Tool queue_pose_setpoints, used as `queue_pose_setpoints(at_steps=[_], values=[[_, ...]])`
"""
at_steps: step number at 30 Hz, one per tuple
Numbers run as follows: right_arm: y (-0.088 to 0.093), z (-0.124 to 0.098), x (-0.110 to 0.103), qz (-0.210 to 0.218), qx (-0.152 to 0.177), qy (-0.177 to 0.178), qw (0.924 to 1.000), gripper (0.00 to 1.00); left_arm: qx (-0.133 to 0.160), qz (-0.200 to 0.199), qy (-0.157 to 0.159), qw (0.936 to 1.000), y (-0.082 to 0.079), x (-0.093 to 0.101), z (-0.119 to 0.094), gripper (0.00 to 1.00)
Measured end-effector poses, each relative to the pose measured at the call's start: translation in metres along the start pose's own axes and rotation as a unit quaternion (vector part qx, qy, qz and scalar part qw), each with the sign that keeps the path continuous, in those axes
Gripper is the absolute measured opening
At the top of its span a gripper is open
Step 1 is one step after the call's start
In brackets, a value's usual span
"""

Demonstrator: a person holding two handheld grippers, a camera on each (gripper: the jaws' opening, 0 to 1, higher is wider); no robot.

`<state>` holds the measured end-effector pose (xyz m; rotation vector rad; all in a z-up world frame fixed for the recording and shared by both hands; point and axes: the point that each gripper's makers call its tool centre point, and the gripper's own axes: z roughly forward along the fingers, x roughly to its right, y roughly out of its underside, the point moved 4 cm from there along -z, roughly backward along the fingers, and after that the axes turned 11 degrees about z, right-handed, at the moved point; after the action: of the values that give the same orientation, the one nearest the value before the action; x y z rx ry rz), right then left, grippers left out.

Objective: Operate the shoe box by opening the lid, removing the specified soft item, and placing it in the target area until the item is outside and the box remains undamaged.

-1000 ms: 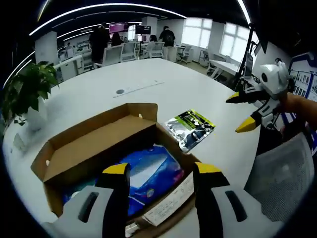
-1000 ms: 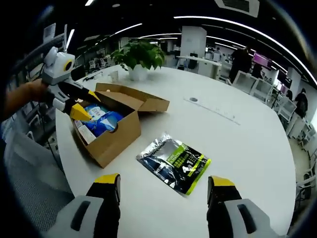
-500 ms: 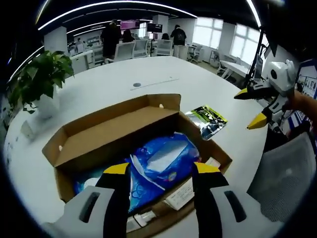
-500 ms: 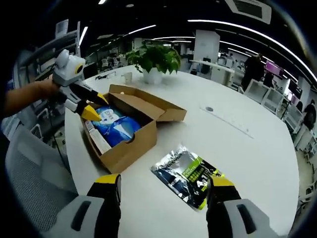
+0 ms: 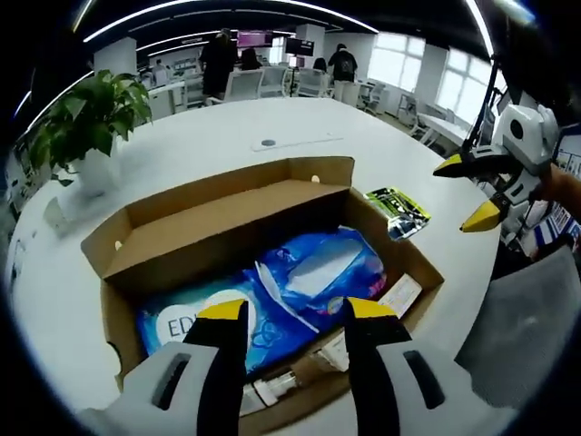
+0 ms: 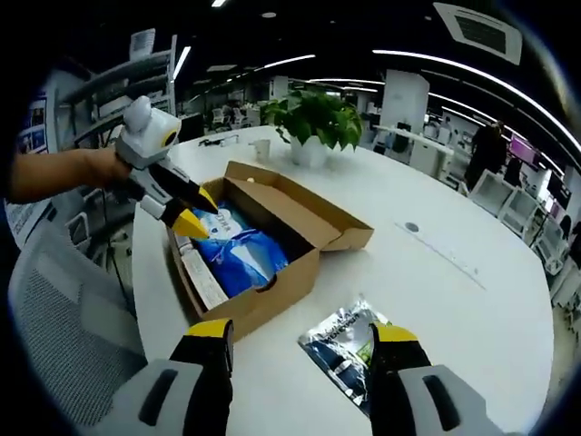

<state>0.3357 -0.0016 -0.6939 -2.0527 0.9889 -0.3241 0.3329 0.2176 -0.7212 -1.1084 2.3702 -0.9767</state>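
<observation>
White office table (image 5: 227, 145) carries the open shoe box (image 5: 218, 227); left gripper (image 5: 286, 313), jaws released, hovers over the blue soft pack (image 5: 309, 277) at six o'clock. Right gripper (image 6: 295, 336), jaws parted, hangs above the foil pouch (image 6: 349, 350) at five o'clock. A careless plunge could tear the cardboard wall.

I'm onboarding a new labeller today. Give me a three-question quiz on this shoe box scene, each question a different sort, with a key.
1. True or false: the shoe box lid is open.
2. What lies on the table outside the box? A) silver-green pouch B) mug C) scissors
3. Fill in: the left gripper hovers above the ____ soft pack inside the box.

Key: 1 true. 2 A, the pouch beside the box, by the right gripper, jaws apart. 3 blue.
</observation>
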Motion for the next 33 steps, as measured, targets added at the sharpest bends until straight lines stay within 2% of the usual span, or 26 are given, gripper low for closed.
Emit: queue_pose_setpoints(at_steps=[7,12,17,33], values=[[-0.009,0.012,-0.008,-0.018,0.007,-0.014,0.9997,0.50,0.004,0.004,0.013,0.9999,-0.001,0.003,0.002,0.36],[-0.016,0.023,-0.014,-0.049,0.011,-0.023,0.9985,0.45,0.006,0.013,0.023,0.9996,-0.006,0.006,0.005,0.34],[-0.022,0.033,-0.017,-0.057,0.015,-0.033,0.9977,0.42,0.005,0.025,0.038,0.9990,-0.011,0.009,0.010,0.33],[-0.034,0.073,-0.030,-0.090,-0.004,-0.058,0.9942,0.30,-0.012,0.070,0.082,0.9941,-0.019,0.012,0.038,0.24]])
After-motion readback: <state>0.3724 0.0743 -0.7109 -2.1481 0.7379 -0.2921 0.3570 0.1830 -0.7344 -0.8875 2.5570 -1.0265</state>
